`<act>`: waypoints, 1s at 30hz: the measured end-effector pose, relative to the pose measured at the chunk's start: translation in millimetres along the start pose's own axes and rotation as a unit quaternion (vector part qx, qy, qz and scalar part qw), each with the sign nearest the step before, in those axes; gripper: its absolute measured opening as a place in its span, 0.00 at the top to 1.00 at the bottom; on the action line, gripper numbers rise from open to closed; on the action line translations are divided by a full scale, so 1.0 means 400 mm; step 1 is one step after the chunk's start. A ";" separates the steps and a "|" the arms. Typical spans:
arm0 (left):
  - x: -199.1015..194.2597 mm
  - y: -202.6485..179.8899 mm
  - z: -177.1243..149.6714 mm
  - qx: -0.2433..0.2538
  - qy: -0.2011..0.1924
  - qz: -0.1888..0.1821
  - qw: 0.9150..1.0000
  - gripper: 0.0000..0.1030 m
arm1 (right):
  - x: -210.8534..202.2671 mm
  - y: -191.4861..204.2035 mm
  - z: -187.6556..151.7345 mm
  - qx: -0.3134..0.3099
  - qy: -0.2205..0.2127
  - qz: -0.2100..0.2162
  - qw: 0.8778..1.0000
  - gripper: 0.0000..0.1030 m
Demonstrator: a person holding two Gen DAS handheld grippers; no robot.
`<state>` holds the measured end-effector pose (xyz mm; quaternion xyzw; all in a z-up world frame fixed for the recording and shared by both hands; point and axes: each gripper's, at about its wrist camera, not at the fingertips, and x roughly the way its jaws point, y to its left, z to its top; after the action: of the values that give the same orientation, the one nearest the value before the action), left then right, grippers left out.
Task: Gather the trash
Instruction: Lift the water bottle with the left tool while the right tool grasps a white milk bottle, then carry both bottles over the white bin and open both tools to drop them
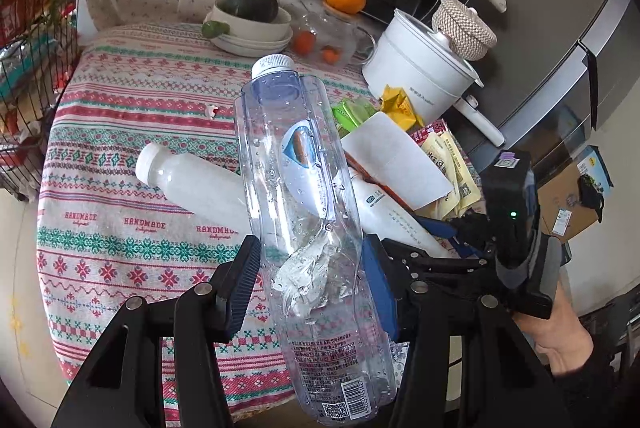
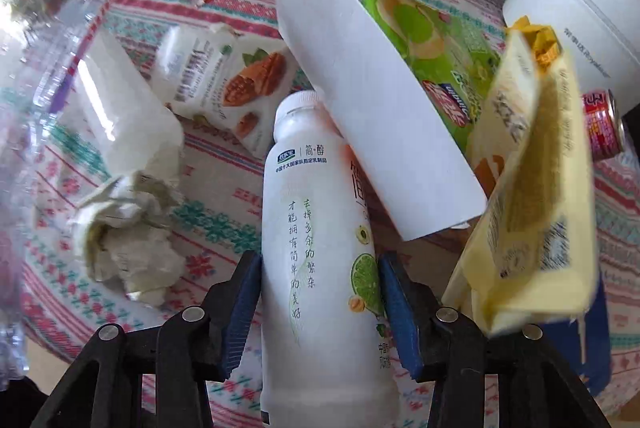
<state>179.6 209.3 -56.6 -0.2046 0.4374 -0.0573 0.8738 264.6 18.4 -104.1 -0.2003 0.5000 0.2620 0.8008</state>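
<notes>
My left gripper is shut on a clear plastic water bottle with a white cap, held above the patterned tablecloth. My right gripper is shut on a white yogurt bottle with green print and a lime picture; this bottle also shows in the left wrist view. A white card leans over its neck. A yellow snack packet hangs blurred at the right. On the cloth lie another white bottle, a crumpled tissue, a cone wrapper, a green wrapper and a red can.
A white electric pot stands at the back right, a bowl with a green squash and a glass jar with small oranges behind. A wire rack flanks the left. A hand holds the right gripper near the table edge.
</notes>
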 end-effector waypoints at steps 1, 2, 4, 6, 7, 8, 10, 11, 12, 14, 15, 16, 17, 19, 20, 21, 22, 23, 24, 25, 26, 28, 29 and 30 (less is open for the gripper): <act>-0.007 -0.002 -0.001 0.001 -0.003 0.001 1.000 0.47 | -0.021 0.004 -0.009 0.009 -0.007 0.017 1.000 0.49; -0.013 -0.003 -0.002 0.003 -0.007 0.002 1.000 0.47 | -0.044 0.006 -0.018 0.016 -0.016 0.033 0.999 0.49; -0.024 -0.006 -0.004 0.006 -0.012 0.005 1.000 0.47 | -0.084 0.029 -0.033 0.025 -0.031 0.058 0.998 0.50; -0.029 -0.009 -0.008 0.008 -0.014 0.008 1.000 0.47 | -0.116 0.040 -0.053 0.031 -0.043 0.072 0.996 0.50; -0.030 -0.010 -0.011 0.009 -0.015 0.010 1.000 0.47 | -0.131 0.042 -0.058 0.033 -0.049 0.071 0.996 0.50; -0.031 -0.011 -0.014 0.009 -0.015 0.012 1.000 0.47 | -0.144 0.043 -0.062 0.037 -0.053 0.069 0.996 0.50; -0.033 -0.015 -0.018 0.007 -0.015 0.012 1.000 0.47 | -0.161 0.040 -0.067 0.051 -0.062 0.074 0.994 0.50; -0.036 -0.021 -0.020 0.008 -0.016 0.009 1.000 0.47 | -0.179 0.025 -0.072 0.060 -0.067 0.079 0.993 0.50; -0.042 -0.030 -0.022 0.011 -0.018 0.005 1.000 0.47 | -0.202 0.016 -0.084 0.069 -0.076 0.084 0.991 0.50; -0.057 -0.059 -0.027 0.024 -0.025 -0.005 0.999 0.47 | -0.251 -0.009 -0.100 0.085 -0.099 0.091 0.987 0.50; -0.063 -0.077 -0.029 0.033 -0.028 -0.011 0.999 0.47 | -0.280 -0.023 -0.116 0.092 -0.110 0.089 0.986 0.50; -0.068 -0.097 -0.032 0.042 -0.030 -0.017 0.999 0.47 | -0.309 -0.039 -0.136 0.101 -0.121 0.086 0.984 0.50; -0.071 -0.119 -0.036 0.051 -0.031 -0.024 0.998 0.47 | -0.333 -0.057 -0.157 0.110 -0.131 0.082 0.982 0.50; -0.071 -0.167 -0.045 0.070 -0.029 -0.040 0.996 0.47 | -0.378 -0.095 -0.200 0.131 -0.149 0.067 0.978 0.50; -0.069 -0.193 -0.051 0.079 -0.026 -0.048 0.995 0.47 | -0.397 -0.115 -0.229 0.142 -0.157 0.055 0.976 0.50; -0.065 -0.220 -0.058 0.088 -0.022 -0.057 0.994 0.47 | -0.417 -0.136 -0.259 0.153 -0.163 0.044 0.974 0.50; -0.060 -0.248 -0.065 0.099 -0.017 -0.066 0.993 0.47 | -0.435 -0.157 -0.291 0.165 -0.168 0.033 0.971 0.50; -0.054 -0.277 -0.074 0.109 -0.012 -0.075 0.991 0.47 | -0.451 -0.179 -0.324 0.180 -0.171 0.024 0.968 0.50; -0.047 -0.306 -0.083 0.119 -0.006 -0.084 0.989 0.47 | -0.464 -0.203 -0.357 0.195 -0.174 0.016 0.965 0.50; -0.037 -0.336 -0.094 0.128 0.002 -0.094 0.987 0.47 | -0.473 -0.224 -0.392 0.210 -0.176 0.007 0.962 0.50; -0.027 -0.366 -0.105 0.137 0.009 -0.104 0.985 0.47 | -0.479 -0.246 -0.427 0.224 -0.176 0.000 0.959 0.50; -0.005 -0.425 -0.133 0.155 0.023 -0.123 0.980 0.47 | -0.484 -0.287 -0.489 0.257 -0.172 -0.007 0.951 0.50; 0.008 -0.456 -0.146 0.165 0.028 -0.129 0.977 0.47 | -0.483 -0.307 -0.519 0.272 -0.168 -0.008 0.947 0.50; 0.024 -0.485 -0.160 0.174 0.031 -0.134 0.975 0.47 | -0.474 -0.323 -0.548 0.286 -0.164 -0.009 0.944 0.50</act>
<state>150.3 10.3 -18.9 -0.1046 0.4164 -0.2549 0.8664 123.3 -252.1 -16.8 0.0788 0.4143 0.1301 0.8973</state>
